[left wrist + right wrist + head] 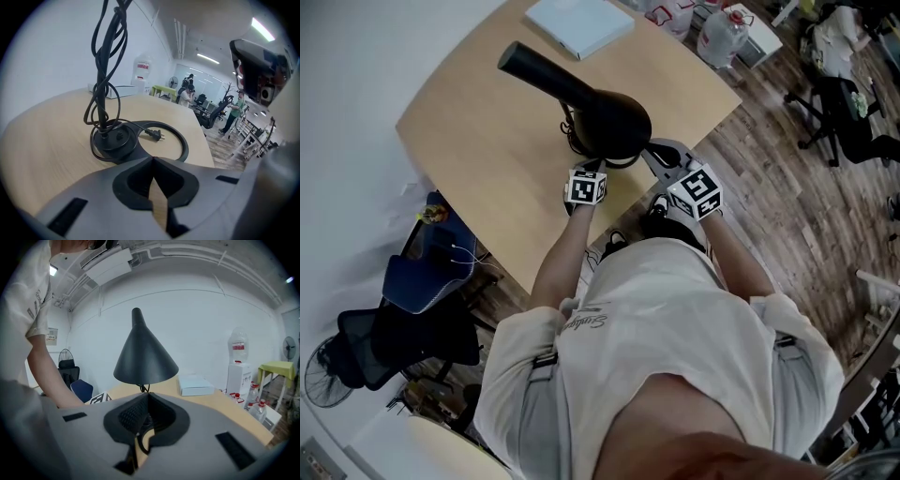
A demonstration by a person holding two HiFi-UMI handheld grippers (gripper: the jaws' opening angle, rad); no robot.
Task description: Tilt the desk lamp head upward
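desk lamp (598, 112) — black | cone head (145, 352) opening downward | cord (93, 101) wound about it | on wooden desk (487, 159)

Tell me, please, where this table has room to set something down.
Bare wood: left of the lamp head to the table edge, and right of it, nearer than the box. Crowded: near edge, lamp base, cord, left gripper, right gripper.

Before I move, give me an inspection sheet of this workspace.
Surface: wooden table, light top, curved edge.
Job's things: lamp head, black cone, opening downward; ring base flat on the table.
Clutter: pale blue box at the far edge.
Grippers: left tool shut, empty; right tool shut, empty, short of the lamp head.
Cables: cord looped up from the base; plug lying loose inside the ring.
Surroundings: water jugs and office chairs beyond the table.
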